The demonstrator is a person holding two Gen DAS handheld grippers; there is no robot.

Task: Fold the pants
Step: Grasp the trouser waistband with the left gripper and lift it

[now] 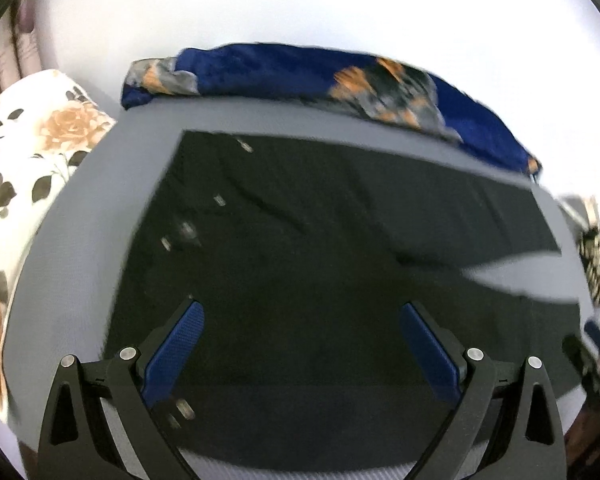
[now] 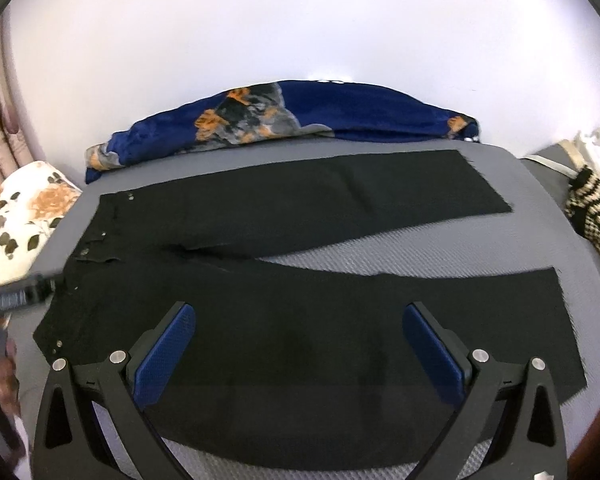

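Pants [image 2: 284, 280], black and spread flat, lay across a grey textured surface [image 2: 440, 248] that may have been a bed or a padded table; which one could not be told. In the right wrist view the waistband, with its small metal studs, sat at the left of the frame, and the two legs ran toward the right, parting into a narrow V with grey showing between them. The long axis therefore ran left to right across the frame, hems pointing right. In the left wrist view, which was blurred, the waist end filled the centre and lower part of the frame.

The right tool [image 2: 300, 352] hovered over the nearer leg with its blue-padded jaws spread wide, holding nothing. The left tool [image 1: 302, 348] likewise stood wide open and empty above the waist area.

A folded blue floral blanket [image 2: 340, 116] lay along the far edge at the top of the frame, a rose-print pillow [image 2: 24, 216] at the left, and a striped knitted item [image 2: 596, 220] at the right.

Judging from this, the risks were these: a pinch might catch only the top layer of cloth, so the fold would drag unevenly; the splayed legs might not line up; and lifting one end faster than the other could skew the crease.
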